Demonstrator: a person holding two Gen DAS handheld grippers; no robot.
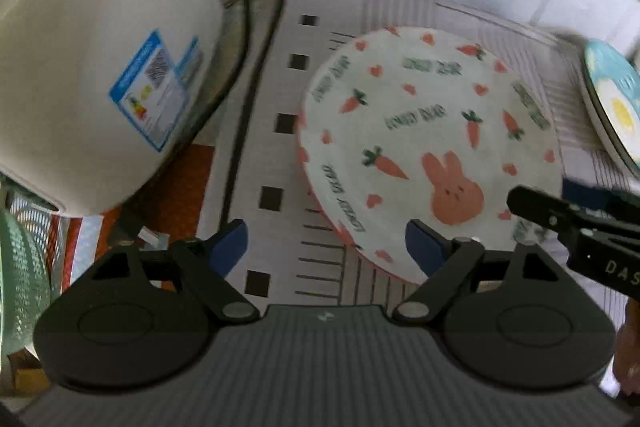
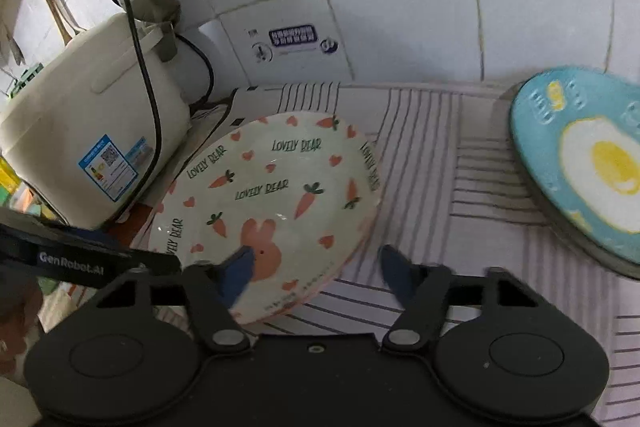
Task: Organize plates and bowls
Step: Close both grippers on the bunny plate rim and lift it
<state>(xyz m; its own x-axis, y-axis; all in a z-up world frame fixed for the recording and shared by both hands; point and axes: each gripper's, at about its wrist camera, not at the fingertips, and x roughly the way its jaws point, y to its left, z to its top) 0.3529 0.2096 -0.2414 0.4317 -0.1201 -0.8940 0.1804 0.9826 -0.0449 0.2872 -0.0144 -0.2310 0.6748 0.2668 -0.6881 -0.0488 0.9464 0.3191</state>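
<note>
Striped table cloth carries carrot plate by back edge; left gripper and right gripper jaws apart, straddling its rim for pickup

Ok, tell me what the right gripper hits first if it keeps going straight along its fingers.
Most likely the near rim of the rabbit plate: the right gripper straddles that edge, jaws open, nothing gripped. Depth is unclear; it could land on the striped mat just beside it.
</note>
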